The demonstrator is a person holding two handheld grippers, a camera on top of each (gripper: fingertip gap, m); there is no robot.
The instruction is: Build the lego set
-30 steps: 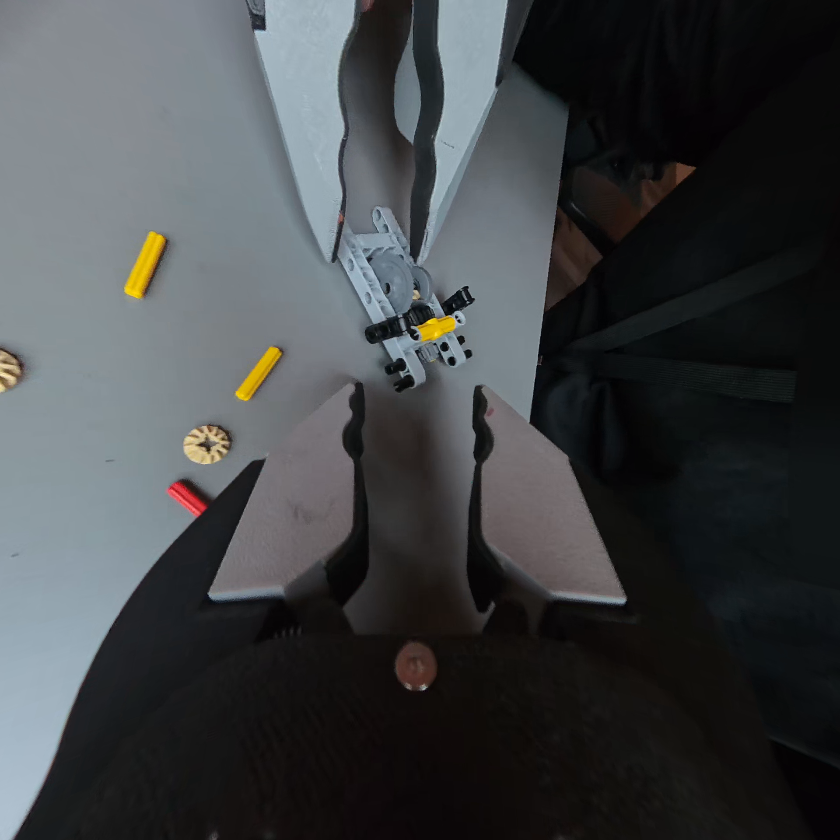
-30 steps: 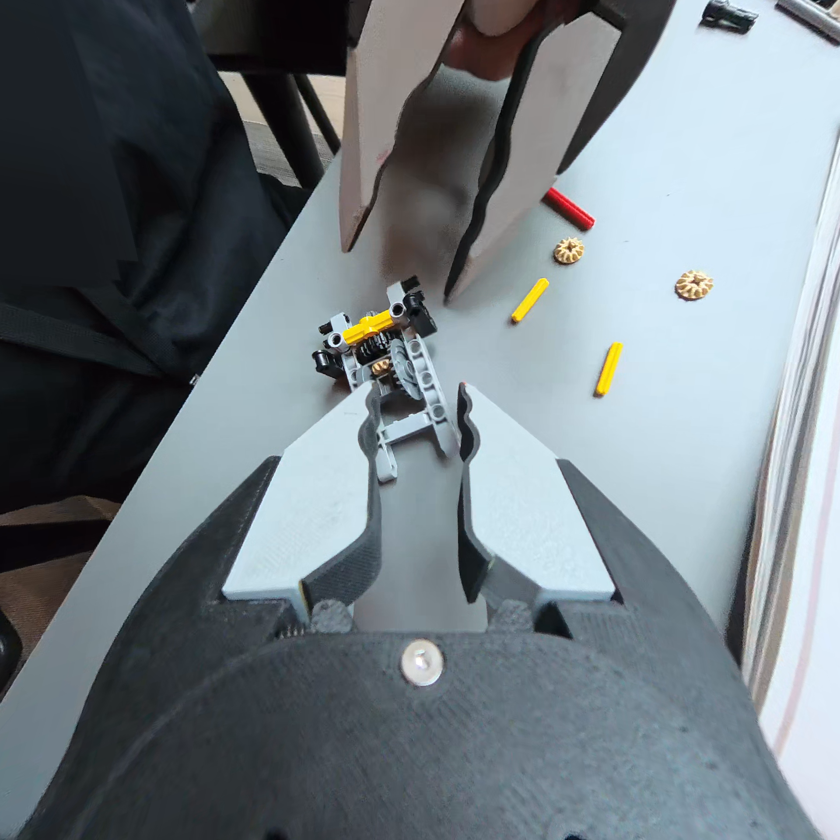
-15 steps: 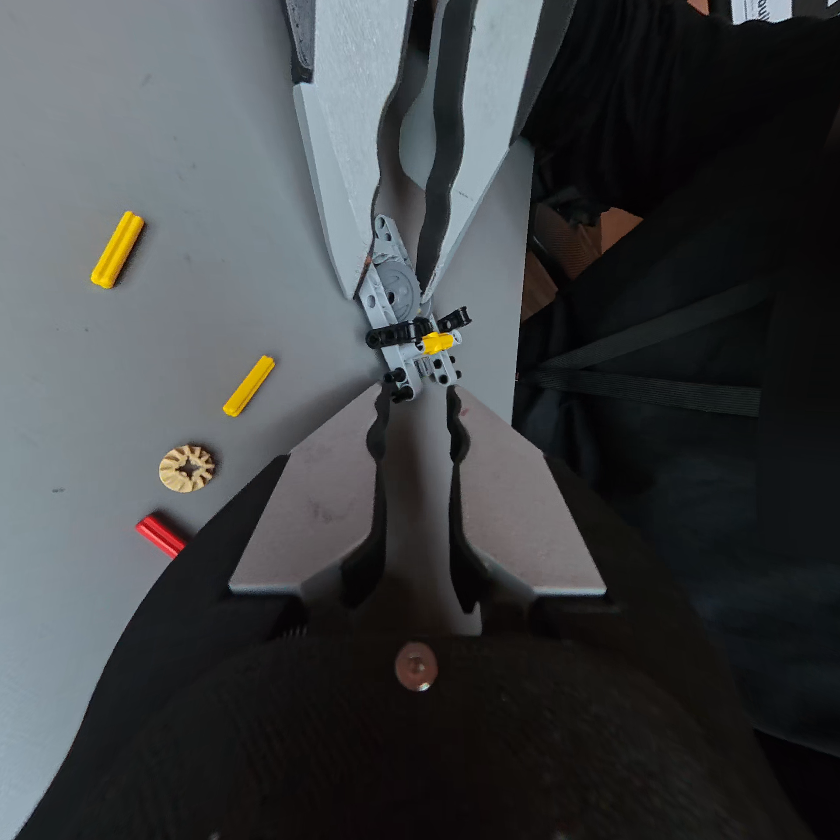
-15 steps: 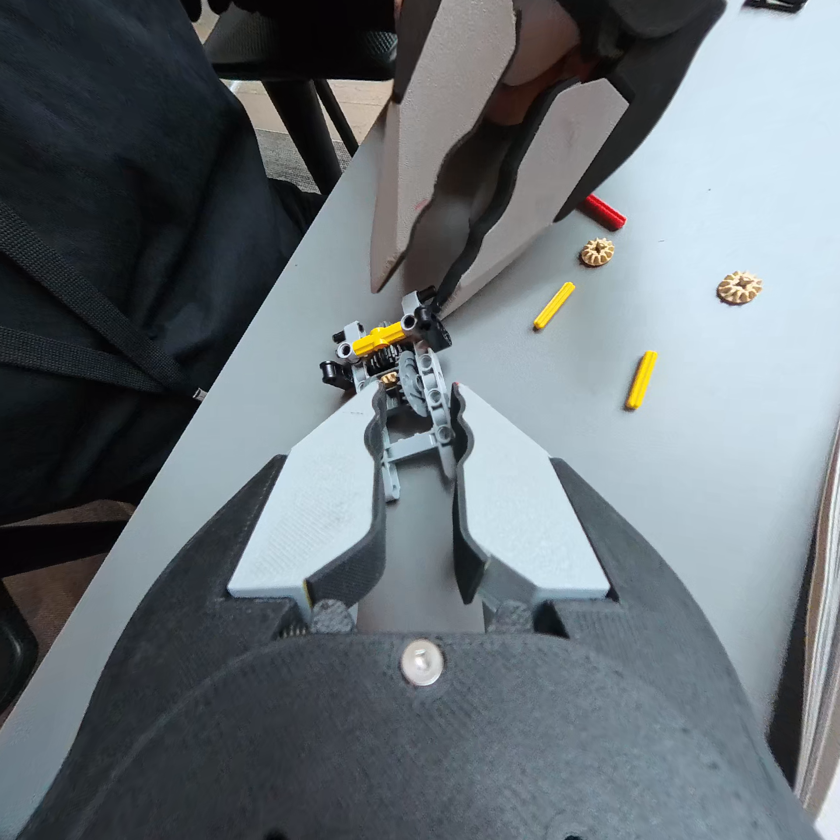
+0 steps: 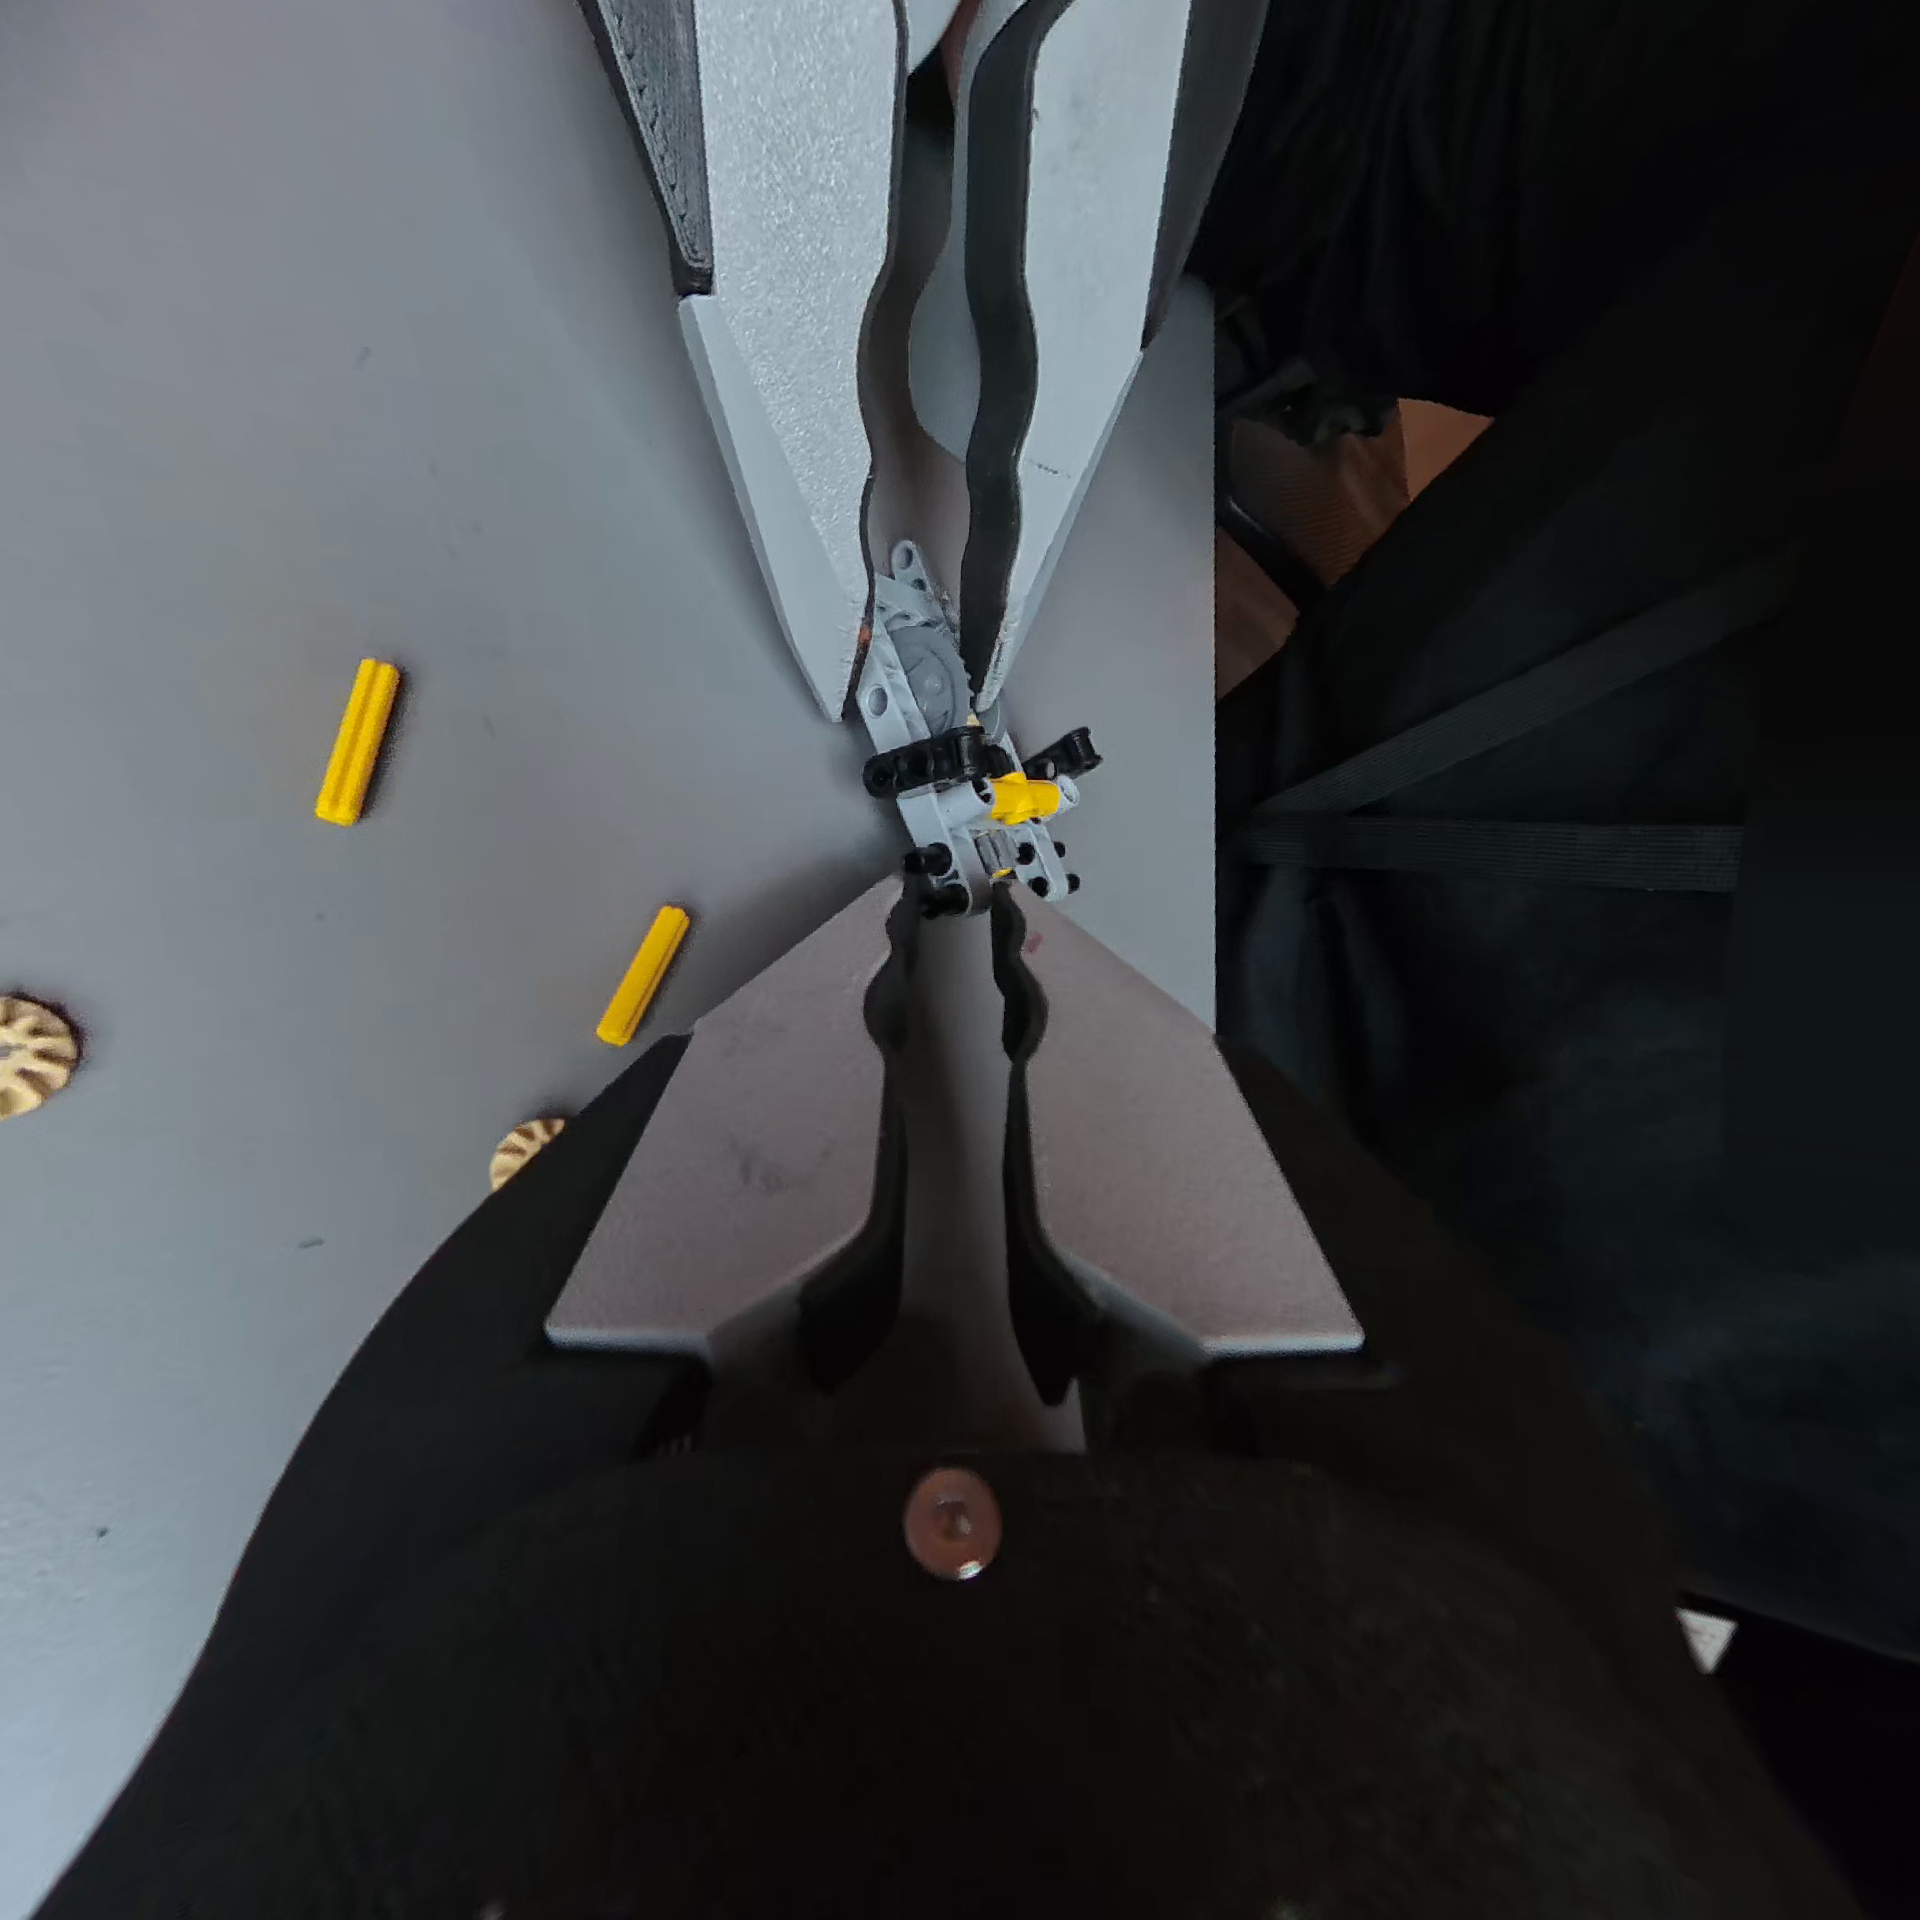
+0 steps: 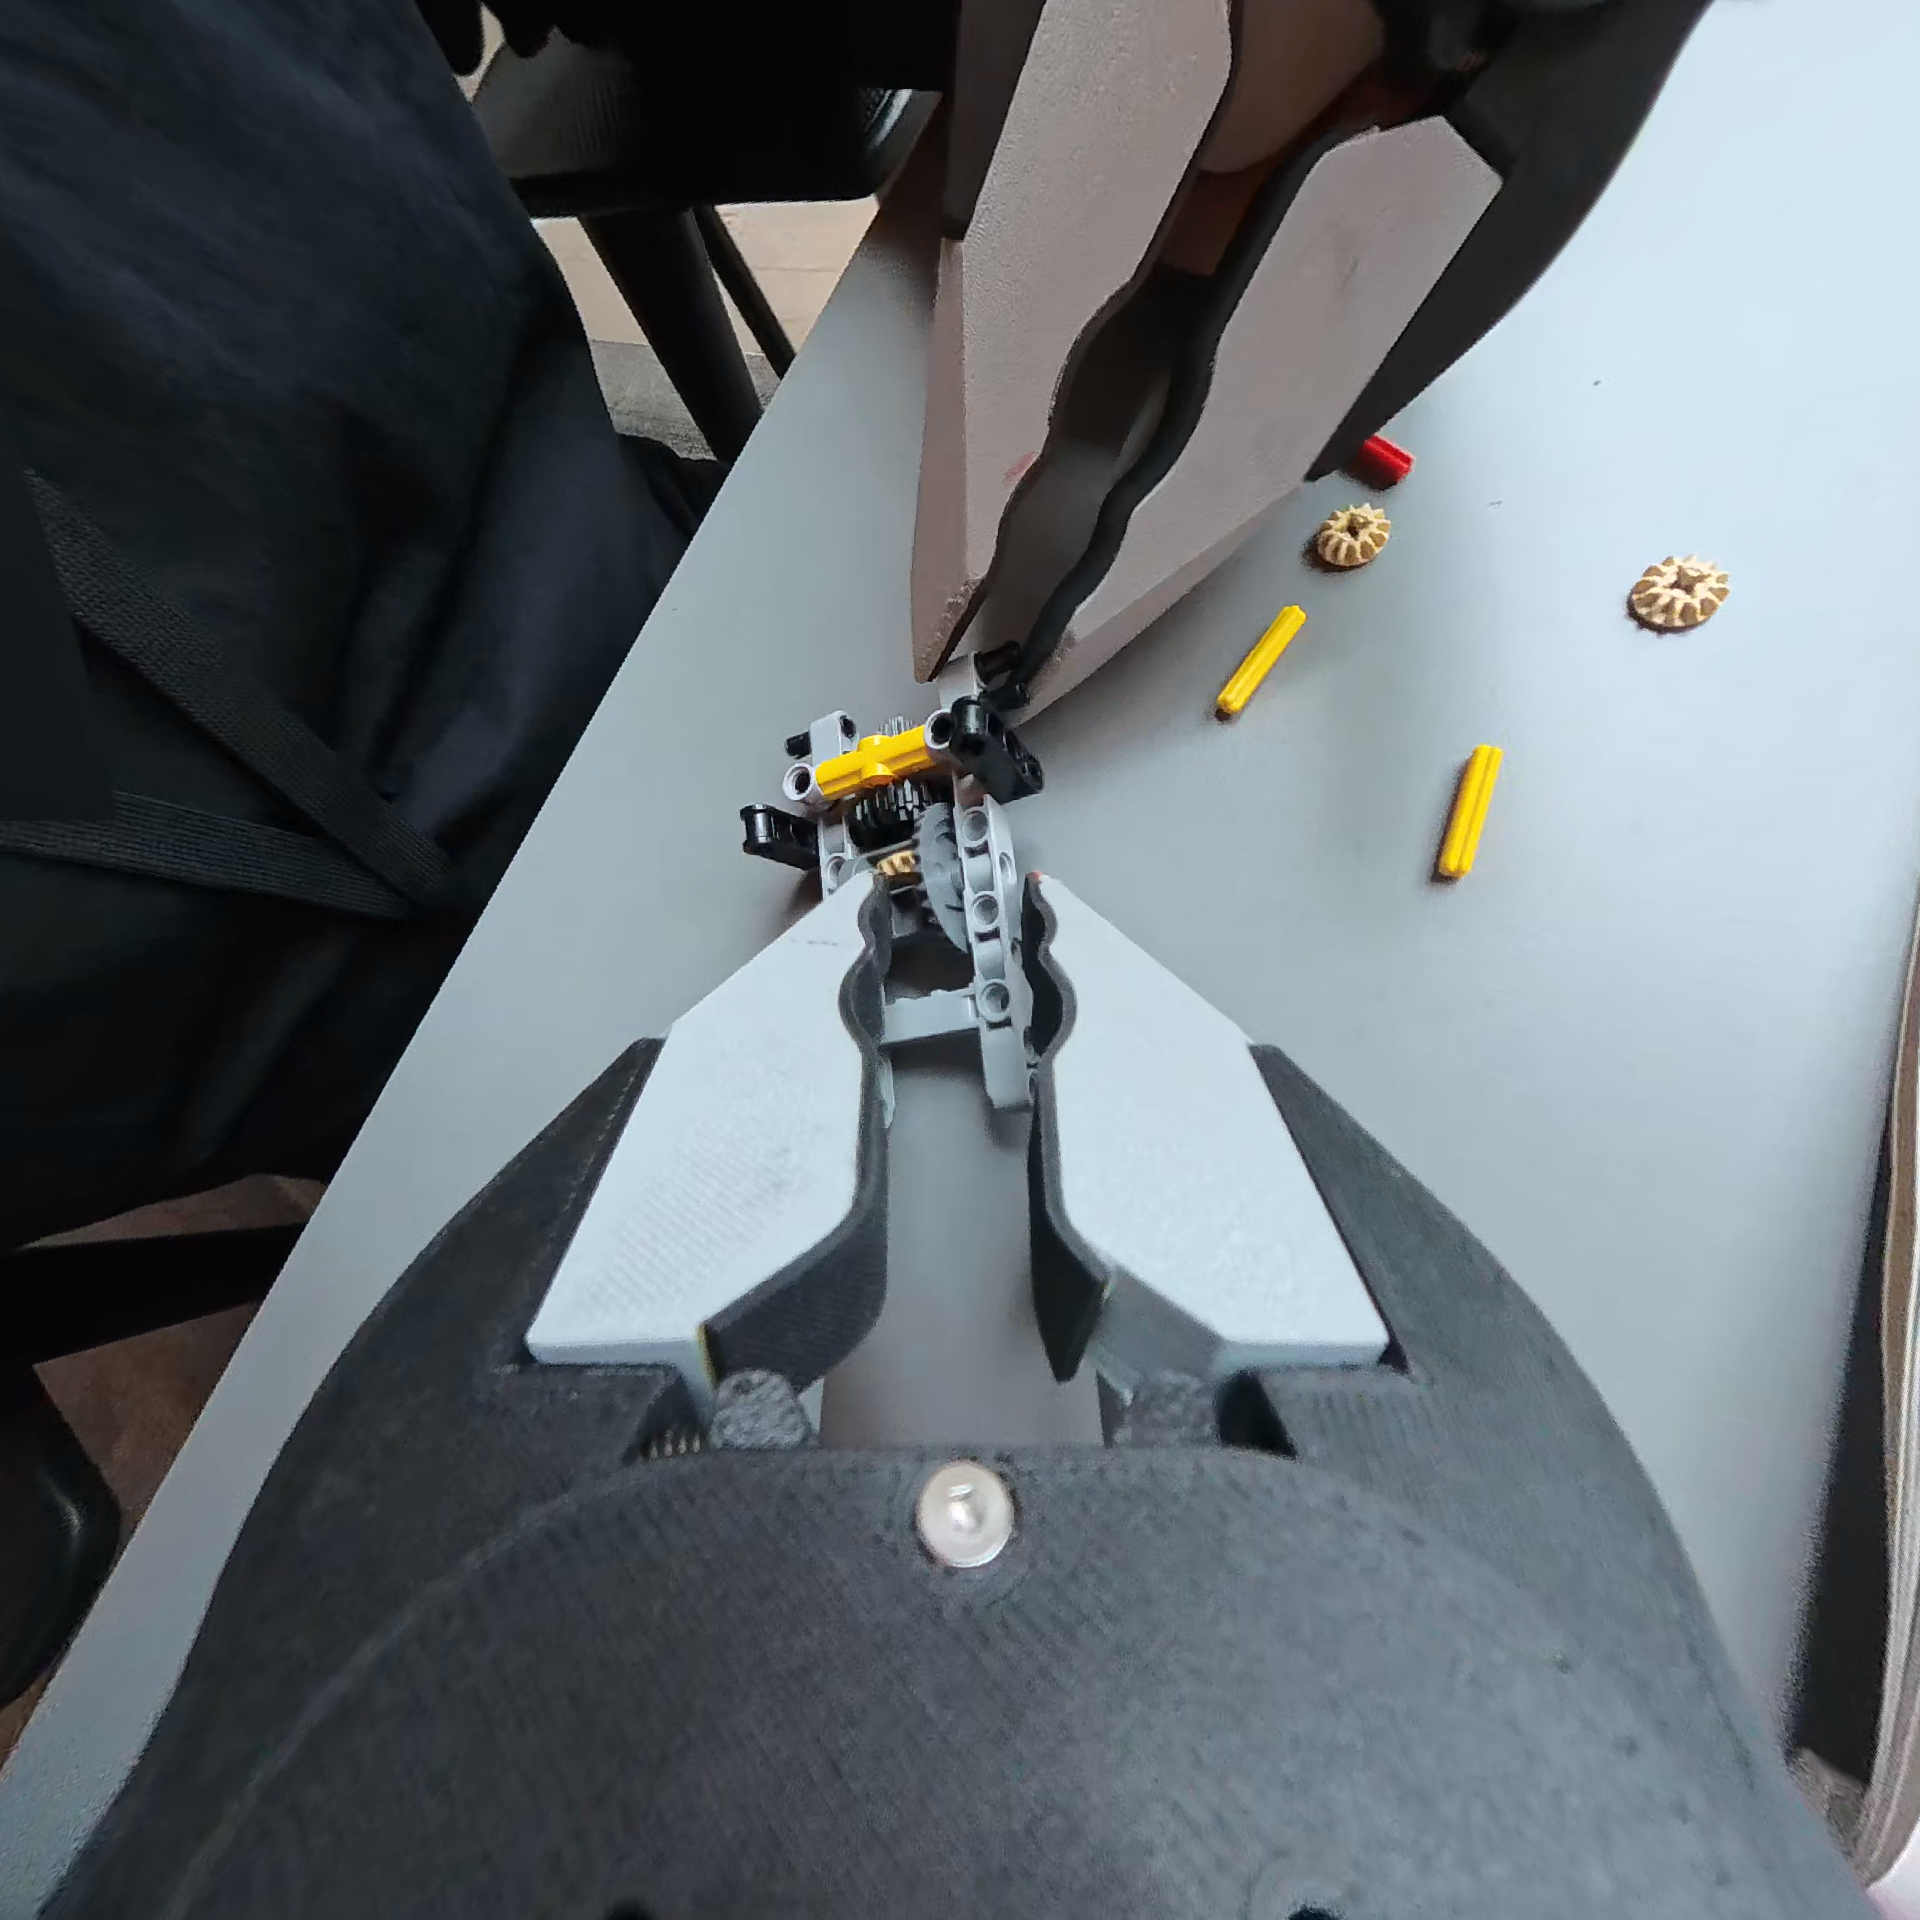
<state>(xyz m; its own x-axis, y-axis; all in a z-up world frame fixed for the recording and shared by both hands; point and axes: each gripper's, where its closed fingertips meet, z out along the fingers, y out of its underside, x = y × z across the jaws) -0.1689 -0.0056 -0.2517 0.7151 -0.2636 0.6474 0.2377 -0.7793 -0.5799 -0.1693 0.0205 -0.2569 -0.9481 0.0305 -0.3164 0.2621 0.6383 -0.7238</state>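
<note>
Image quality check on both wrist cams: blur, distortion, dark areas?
Left wrist view: strong fisheye bend at the table edge, right side nearly black, lego assembly sharp. Right wrist view: brighter and evenly lit, assembly slightly soft, yellow pins crisp.

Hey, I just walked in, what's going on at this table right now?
A person is working a small lego assembly near the edge of a grey table with two handheld grippers. The right gripper is shut on the assembly's grey frame end. The left gripper has its fingertips at the opposite end, by the black pins, though a firm grip can't be confirmed. Loose parts lie unused nearby: two yellow axles, two tan gears and a red piece.
</note>
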